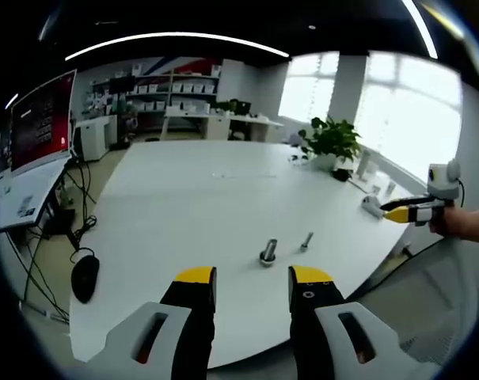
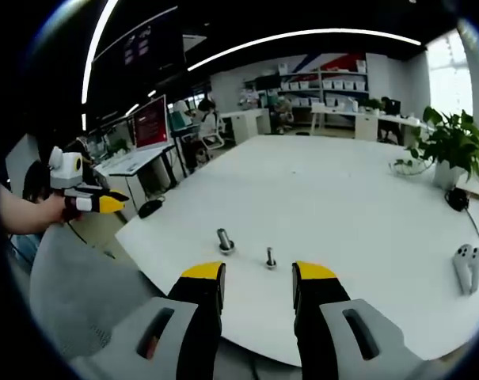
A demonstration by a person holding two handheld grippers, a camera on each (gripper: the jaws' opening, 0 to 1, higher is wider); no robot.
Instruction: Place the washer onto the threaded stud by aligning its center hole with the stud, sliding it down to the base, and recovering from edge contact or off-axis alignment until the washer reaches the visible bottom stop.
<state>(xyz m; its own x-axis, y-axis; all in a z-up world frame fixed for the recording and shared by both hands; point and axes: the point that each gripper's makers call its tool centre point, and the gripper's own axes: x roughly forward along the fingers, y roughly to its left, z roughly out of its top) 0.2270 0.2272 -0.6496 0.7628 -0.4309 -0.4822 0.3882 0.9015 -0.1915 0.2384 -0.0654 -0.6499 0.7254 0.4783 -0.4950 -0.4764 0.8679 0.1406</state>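
Two small metal parts stand upright on the white table point(image 1: 191, 206). The thicker one is a threaded stud point(image 1: 268, 252) point(image 2: 225, 240) on a wider round base. A thinner bolt point(image 1: 306, 241) point(image 2: 270, 257) stands a short way beside it. I cannot pick out a loose washer. My left gripper point(image 1: 252, 279) hangs open at the table's near edge, just short of the stud, holding nothing. My right gripper point(image 2: 259, 277) is open too, off the edge in front of both parts. Each gripper appears in the other's view point(image 1: 409, 212) point(image 2: 96, 203), held out to the side away from the parts.
A small white device point(image 1: 371, 204) point(image 2: 465, 267) lies on the table near the right gripper's side. A potted plant point(image 1: 330, 141) point(image 2: 449, 142) stands at the far edge. A red-lit monitor point(image 1: 41, 119) on a side desk, plus cables and a black mouse-shaped item point(image 1: 85, 277), sit left of the table.
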